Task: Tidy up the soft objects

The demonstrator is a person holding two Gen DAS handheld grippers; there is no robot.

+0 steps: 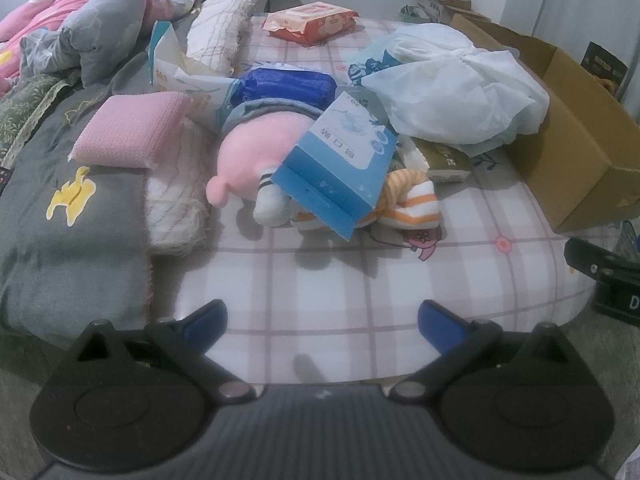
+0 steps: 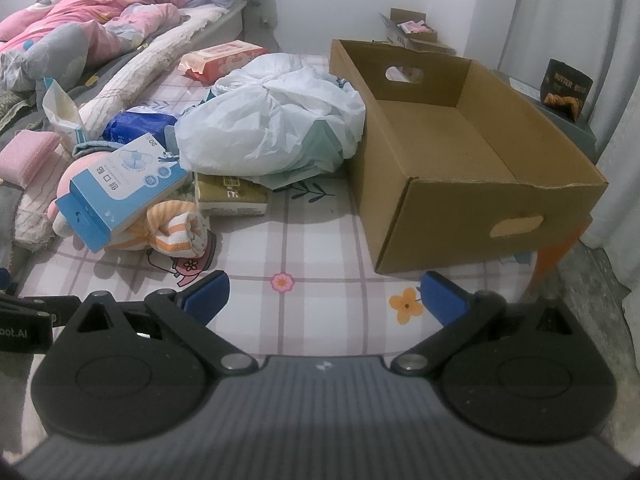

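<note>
both grippers are hovering with jaws spread and empty over the bed (image 2: 320,240). the pink plush toy (image 1: 248,160) is lying ahead of the left gripper (image 1: 322,322), nearer than the right gripper (image 2: 322,294); the cardboard box (image 2: 472,152) is sitting ahead-right.

On the bed: one cardboard box (image 2: 460,184), one plush toy (image 1: 248,152), one pink sponge (image 1: 128,136), one plastic bag (image 2: 272,120).
</note>
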